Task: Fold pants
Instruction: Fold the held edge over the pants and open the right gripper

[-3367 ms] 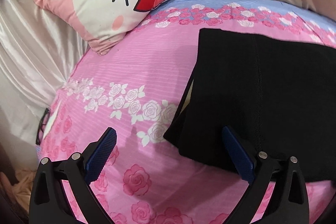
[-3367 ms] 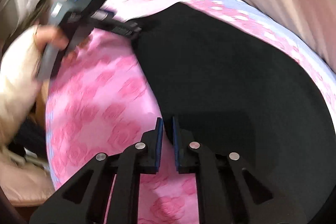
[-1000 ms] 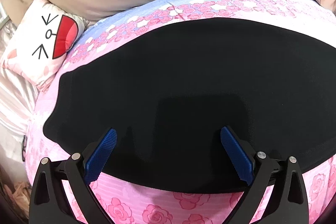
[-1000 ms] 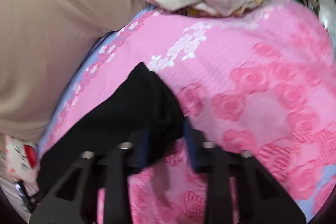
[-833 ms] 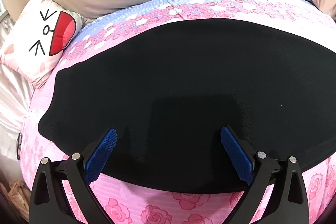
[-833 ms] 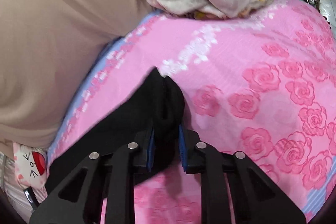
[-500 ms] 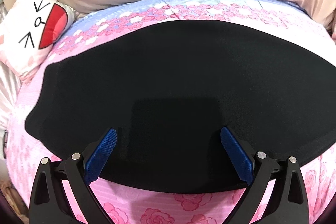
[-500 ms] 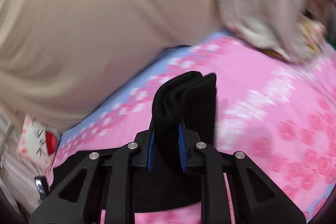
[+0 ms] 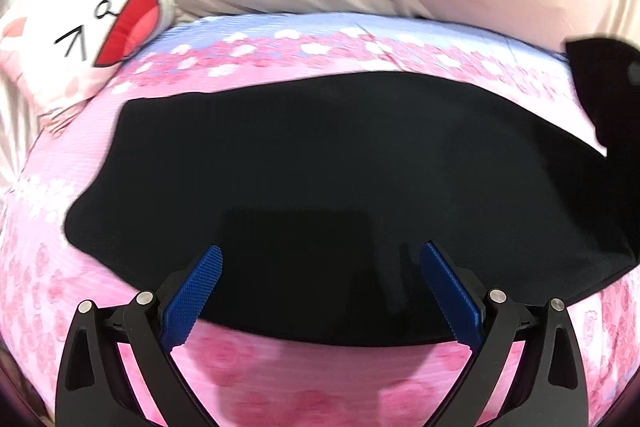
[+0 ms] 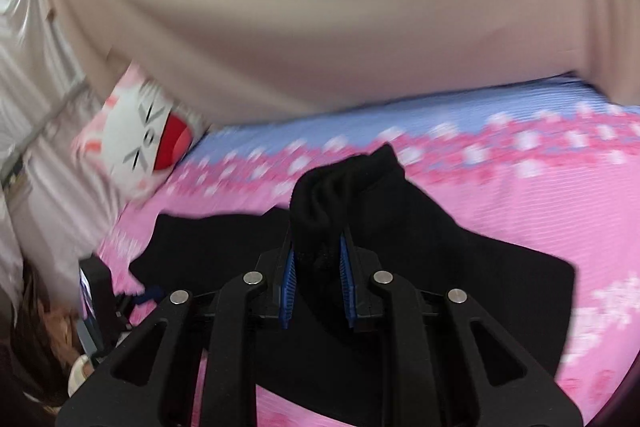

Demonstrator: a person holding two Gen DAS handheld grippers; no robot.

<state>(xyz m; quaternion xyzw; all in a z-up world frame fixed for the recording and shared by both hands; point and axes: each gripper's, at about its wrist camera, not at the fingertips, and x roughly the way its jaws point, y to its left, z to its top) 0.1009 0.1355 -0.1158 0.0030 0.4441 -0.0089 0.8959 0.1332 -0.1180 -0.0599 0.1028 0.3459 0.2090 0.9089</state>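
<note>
Black pants [image 9: 320, 155] lie flat across a pink rose-print bed cover [image 9: 280, 363]. My left gripper [image 9: 320, 259] is open and empty, hovering over the near edge of the pants. My right gripper [image 10: 316, 247] is shut on a bunched end of the pants [image 10: 340, 183] and holds it lifted above the rest of the cloth [image 10: 460, 267]. In the left wrist view that lifted end [image 9: 604, 83] shows at the far right. In the right wrist view the left gripper's body [image 10: 96, 311] shows at the lower left.
A white cat-face cushion [image 9: 92, 27] lies at the bed's far left corner; it also shows in the right wrist view [image 10: 148, 135]. A beige curtain [image 10: 320, 7] hangs behind the bed. Pale satin fabric [image 10: 36, 167] hangs at the left side.
My right gripper has lifted the pant end and swung it left over the rest of the pants. My left gripper stays open over the pants, shifted slightly.
</note>
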